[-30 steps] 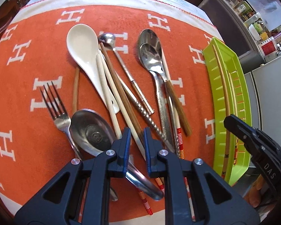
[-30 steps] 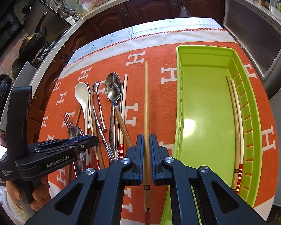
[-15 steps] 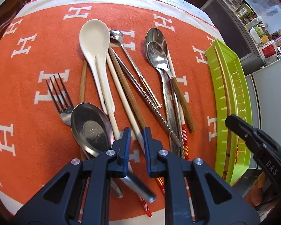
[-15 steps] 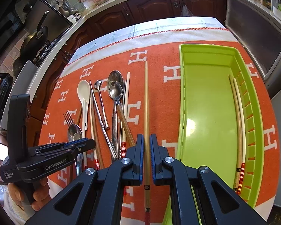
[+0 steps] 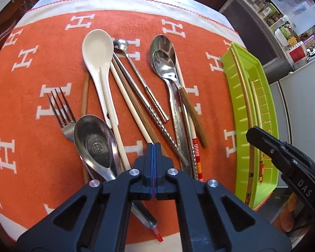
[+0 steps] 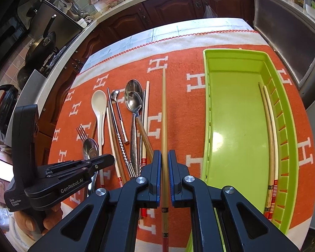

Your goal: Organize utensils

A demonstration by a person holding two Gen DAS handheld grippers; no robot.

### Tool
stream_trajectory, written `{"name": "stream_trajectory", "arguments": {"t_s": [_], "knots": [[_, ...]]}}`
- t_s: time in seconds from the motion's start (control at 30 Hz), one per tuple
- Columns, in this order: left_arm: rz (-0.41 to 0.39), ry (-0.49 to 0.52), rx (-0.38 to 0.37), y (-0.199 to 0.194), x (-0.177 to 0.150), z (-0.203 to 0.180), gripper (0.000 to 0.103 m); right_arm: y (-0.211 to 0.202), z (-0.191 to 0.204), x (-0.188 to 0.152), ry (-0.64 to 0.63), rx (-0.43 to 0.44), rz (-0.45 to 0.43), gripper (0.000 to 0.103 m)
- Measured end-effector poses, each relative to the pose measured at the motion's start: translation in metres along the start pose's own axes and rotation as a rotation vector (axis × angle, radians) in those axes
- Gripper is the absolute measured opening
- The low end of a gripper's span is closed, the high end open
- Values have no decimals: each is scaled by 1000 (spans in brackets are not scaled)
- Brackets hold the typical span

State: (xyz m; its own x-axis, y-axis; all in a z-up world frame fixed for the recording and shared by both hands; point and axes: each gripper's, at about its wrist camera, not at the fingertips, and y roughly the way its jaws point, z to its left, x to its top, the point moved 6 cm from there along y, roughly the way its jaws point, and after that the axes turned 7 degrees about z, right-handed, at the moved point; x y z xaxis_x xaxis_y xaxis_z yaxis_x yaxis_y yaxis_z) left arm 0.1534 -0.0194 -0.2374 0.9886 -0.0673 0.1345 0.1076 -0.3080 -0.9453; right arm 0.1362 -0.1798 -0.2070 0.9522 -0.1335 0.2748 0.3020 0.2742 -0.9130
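Note:
A heap of utensils lies on the orange cloth (image 5: 42,48): a white ceramic spoon (image 5: 97,50), a fork (image 5: 62,109), steel spoons (image 5: 163,63), a wide steel spoon (image 5: 95,142) and several chopsticks. My left gripper (image 5: 153,149) is shut with nothing between its jaws, hovering over the near end of the heap. My right gripper (image 6: 163,157) is shut on a golden chopstick (image 6: 164,109), held just left of the green tray (image 6: 237,126). Two chopsticks (image 6: 269,130) lie along the tray's right wall.
The cloth covers a table that ends just beyond the tray. Kitchen counters with pans (image 6: 42,46) and a kettle (image 6: 4,105) stand to the left. Dark cabinets (image 6: 168,10) run behind, and a steel appliance (image 6: 287,48) stands at right.
My left gripper's jaws have closed fully, from a narrow gap to touching, and it has drawn back a little. My right gripper has lifted slightly with the golden chopstick, staying beside the tray.

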Motion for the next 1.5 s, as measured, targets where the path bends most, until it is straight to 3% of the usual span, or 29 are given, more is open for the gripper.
{"name": "stream_trajectory", "arguments": {"t_s": [0.23,0.33,0.77,0.9,1.1,1.5], "knots": [[57,-38,-34,9,-7,8,0,-9,3,-8,-8,7,-7,6],[65,-27,-14,13,-10,8,0,-13,2,-10,-11,5,-9,6],[21,25,29,13,-7,-13,0,-13,-1,-13,-10,9,-8,6],[12,19,42,16,-3,-15,10,-12,-2,-13,-8,11,-7,6],[-2,-8,45,18,0,-14,11,-8,-4,-14,0,19,1,6],[-7,25,157,19,-7,-15,6,-11,-9,-15,14,34,-1,6]]}}
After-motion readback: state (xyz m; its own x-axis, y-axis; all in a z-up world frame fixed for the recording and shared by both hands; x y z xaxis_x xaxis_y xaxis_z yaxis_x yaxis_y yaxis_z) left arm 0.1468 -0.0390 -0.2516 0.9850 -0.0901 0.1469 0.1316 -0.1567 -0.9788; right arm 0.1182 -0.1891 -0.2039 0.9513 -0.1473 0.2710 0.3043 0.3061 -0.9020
